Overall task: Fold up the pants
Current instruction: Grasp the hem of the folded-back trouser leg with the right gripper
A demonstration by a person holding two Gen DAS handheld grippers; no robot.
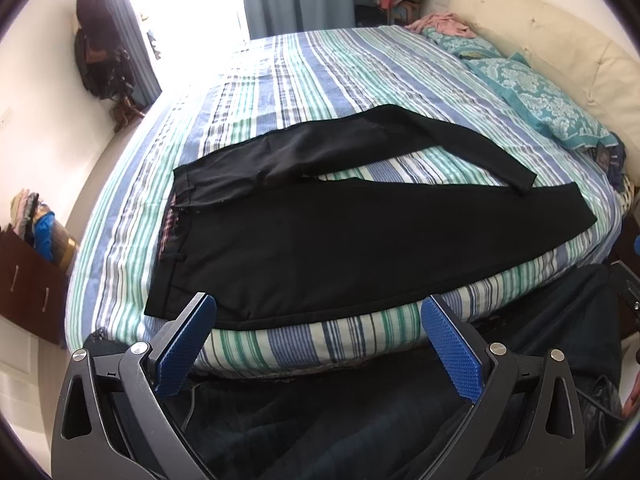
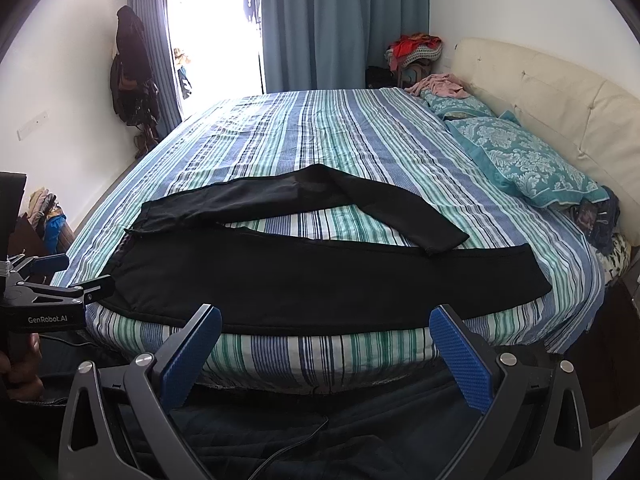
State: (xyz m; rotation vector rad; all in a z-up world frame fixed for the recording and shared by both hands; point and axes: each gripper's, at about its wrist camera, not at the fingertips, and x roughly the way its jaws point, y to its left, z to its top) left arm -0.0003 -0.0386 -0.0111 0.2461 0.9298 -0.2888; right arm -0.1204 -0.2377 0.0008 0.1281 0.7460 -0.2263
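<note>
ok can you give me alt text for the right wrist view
Black fabric pants lie spread on a bed with a blue, green and white striped cover, waistband to the left, legs splayed apart to the right. The open right gripper hovers before the bed's near edge; the left gripper shows at far left.

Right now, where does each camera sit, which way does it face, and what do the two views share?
Left wrist: on the left tool, open at the near bed edge, facing across the black pants toward the window; only its own fingers show.
Right wrist: on the right tool, open, facing the same way; the left tool shows at left.
Shared: pants, striped bed, teal pillow, curtains.
</note>
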